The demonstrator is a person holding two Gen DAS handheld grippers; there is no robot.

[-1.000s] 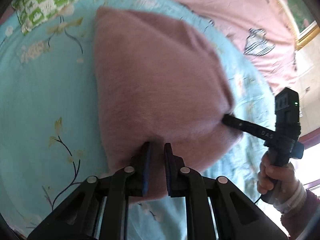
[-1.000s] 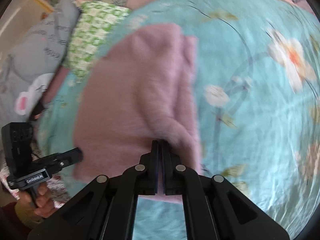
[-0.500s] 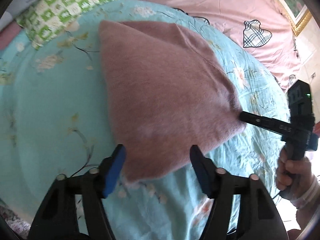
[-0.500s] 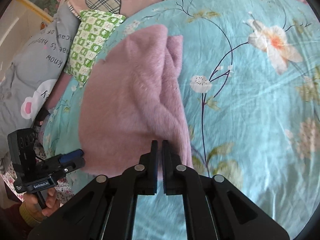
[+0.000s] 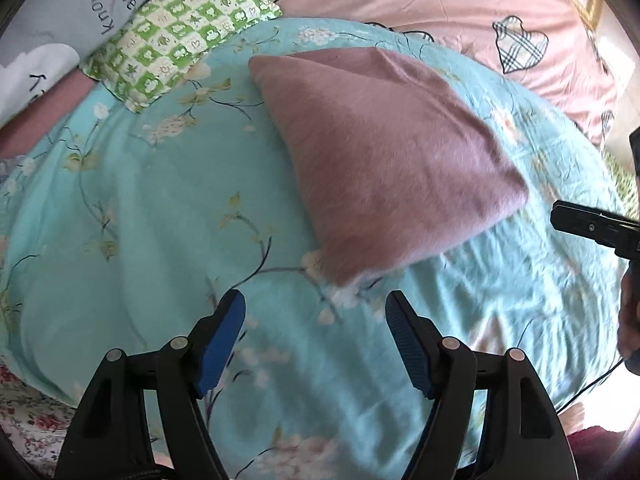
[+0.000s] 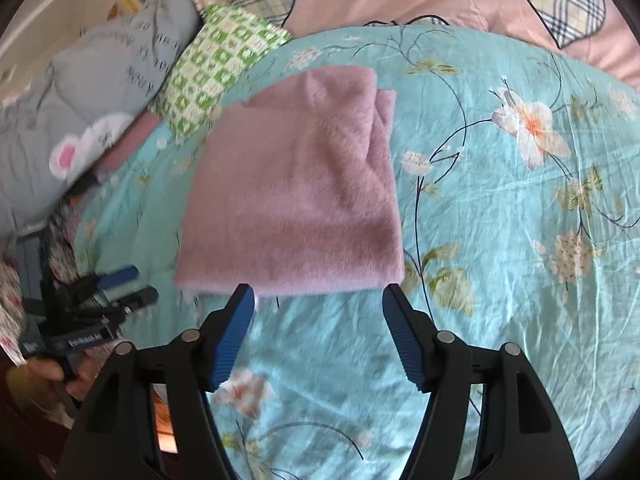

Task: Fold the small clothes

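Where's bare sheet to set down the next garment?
Free: teal sheet right of the folded pink garment, and the near strip between it and the open right gripper. Crowded: far-left corner, with green checked pillow and grey pillow.

Cut off at the right edge of the left wrist view: the right gripper (image 5: 600, 226), only one black finger and part of its body showing, so no reading of its jaws there. Smeared by motion in the right wrist view: the left gripper (image 6: 120, 284) and the hand (image 6: 60, 372) under it, partly lost at the lower left edge. Hidden under the pink garment (image 5: 384, 160): its folded layers. Too blurred to read: print on the grey pillow (image 6: 100, 80).
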